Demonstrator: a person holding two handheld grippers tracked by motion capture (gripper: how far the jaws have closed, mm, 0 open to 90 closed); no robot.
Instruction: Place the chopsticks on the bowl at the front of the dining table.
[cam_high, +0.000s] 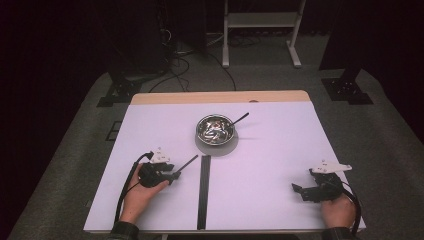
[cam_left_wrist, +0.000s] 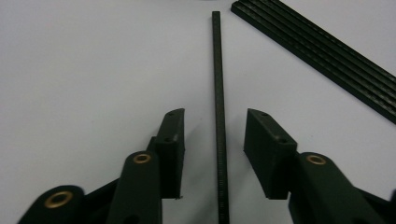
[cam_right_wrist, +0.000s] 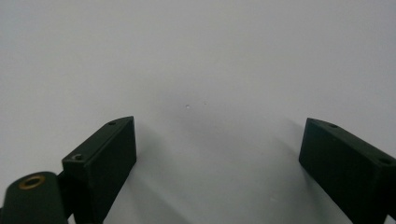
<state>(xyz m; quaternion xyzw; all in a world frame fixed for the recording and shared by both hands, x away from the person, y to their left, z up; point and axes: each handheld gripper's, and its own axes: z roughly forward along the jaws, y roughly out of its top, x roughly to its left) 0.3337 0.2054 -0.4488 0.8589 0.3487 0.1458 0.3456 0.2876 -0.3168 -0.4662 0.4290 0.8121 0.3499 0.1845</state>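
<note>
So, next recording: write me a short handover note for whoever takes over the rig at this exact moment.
Left gripper: fingers straddle the thin black rod lying on the table, with gaps on both sides, so no grip yet.
Right gripper: open, idle over bare table near the right edge.
Wide grooved black strip lies beside the rod; metal bowl with a utensil sits on a grey disc mid-table.
Done: left gripper lined up on the rod.
Left: probably close, then lift the rod.
</note>
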